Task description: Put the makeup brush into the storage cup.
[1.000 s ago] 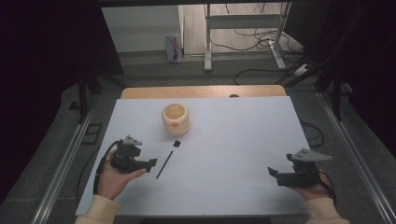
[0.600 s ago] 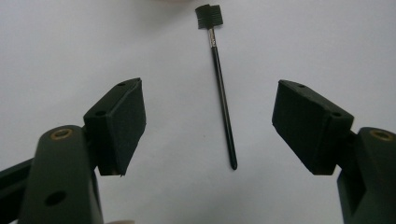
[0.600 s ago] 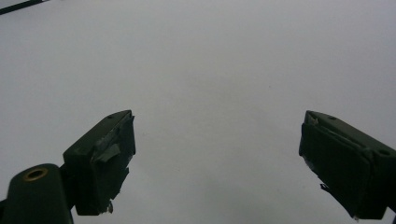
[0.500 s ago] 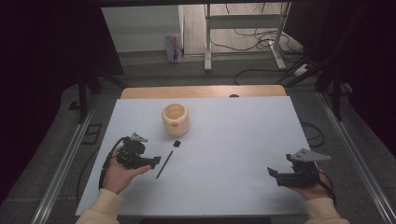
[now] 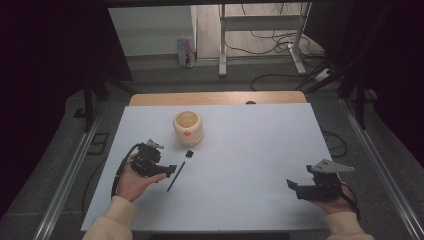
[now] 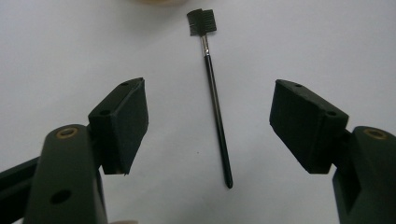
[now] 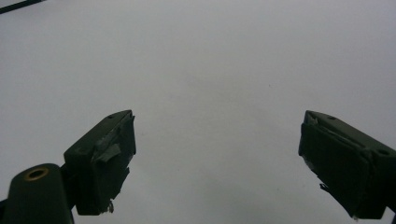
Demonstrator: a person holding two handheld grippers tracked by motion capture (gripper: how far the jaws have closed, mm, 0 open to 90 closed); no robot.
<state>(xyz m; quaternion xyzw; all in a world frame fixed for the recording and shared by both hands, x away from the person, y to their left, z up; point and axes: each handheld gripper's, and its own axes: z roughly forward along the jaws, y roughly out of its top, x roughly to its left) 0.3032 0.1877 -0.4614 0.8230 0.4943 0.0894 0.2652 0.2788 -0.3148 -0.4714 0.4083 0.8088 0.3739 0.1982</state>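
The left tongs (image 5: 170,169) hover low over the white desk (image 5: 250,150) with their jaws spread wide and nothing between the pads. They have just been closing a little, yet the gap stays broad. The slim black brush with a small square bristle head (image 6: 215,107) lies flat on the desk directly ahead of these tongs, its pointed handle end nearest the jaws and roughly centred in the gap, its head pointing away. Beyond the brush head stands a squat, round, pale wooden pot (image 5: 188,127), open at the top, apart from the brush.

The right tongs (image 5: 292,186) rest far to the side, jaws wide and empty, over bare desk.

By my reading, only the approach is under way: the brush is not yet gripped or lifted. Closing on the handle, raising it, and probably setting it into the pot all remain.
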